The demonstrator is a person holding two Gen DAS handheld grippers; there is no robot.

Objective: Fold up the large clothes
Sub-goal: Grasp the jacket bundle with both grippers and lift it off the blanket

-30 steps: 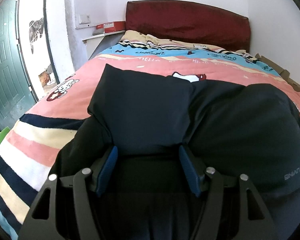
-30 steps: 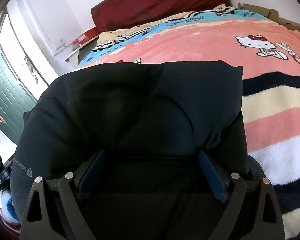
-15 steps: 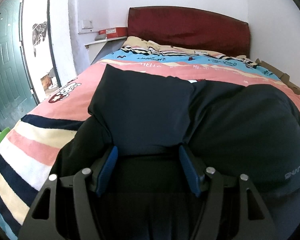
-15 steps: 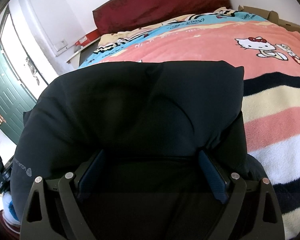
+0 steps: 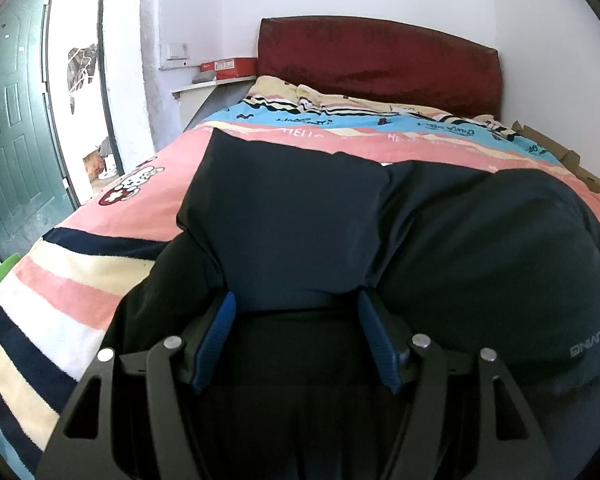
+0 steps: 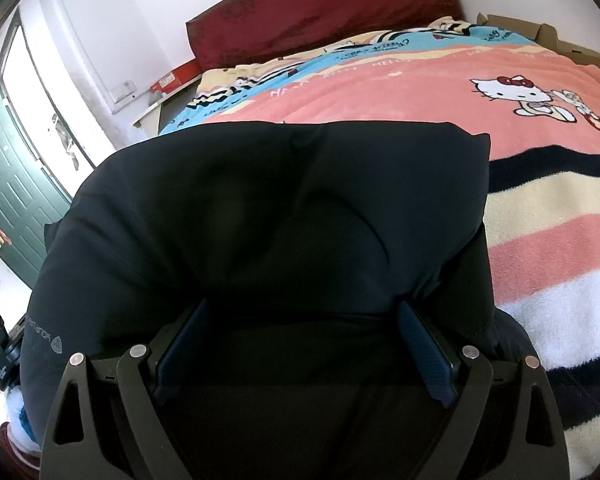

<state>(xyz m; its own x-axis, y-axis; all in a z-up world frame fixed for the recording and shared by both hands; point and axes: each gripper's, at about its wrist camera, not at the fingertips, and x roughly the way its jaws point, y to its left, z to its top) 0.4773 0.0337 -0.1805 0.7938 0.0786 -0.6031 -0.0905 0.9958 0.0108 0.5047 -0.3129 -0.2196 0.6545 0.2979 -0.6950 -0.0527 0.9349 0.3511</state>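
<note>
Bedroom: one green panelled door (image 5: 8, 128) far left, one red box (image 5: 228, 66) on a shelf, one dark red headboard (image 5: 376, 64) upper centre. One fleecy striped blanket (image 5: 80, 280) covers the bed. One smooth dark garment (image 5: 300, 216) fills the lower centre, bunched. Left gripper (image 5: 294, 312) and right gripper (image 6: 300, 320): blue ribbed pads spread wide, cloth draped between; grip cannot be told.

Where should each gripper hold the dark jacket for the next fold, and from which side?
Take the near edge of the dark jacket, coming from the foot of the bed. That edge lies bunched between the wide-apart blue pads of the left gripper and the right gripper; the far edge lies flat on the blanket.
</note>
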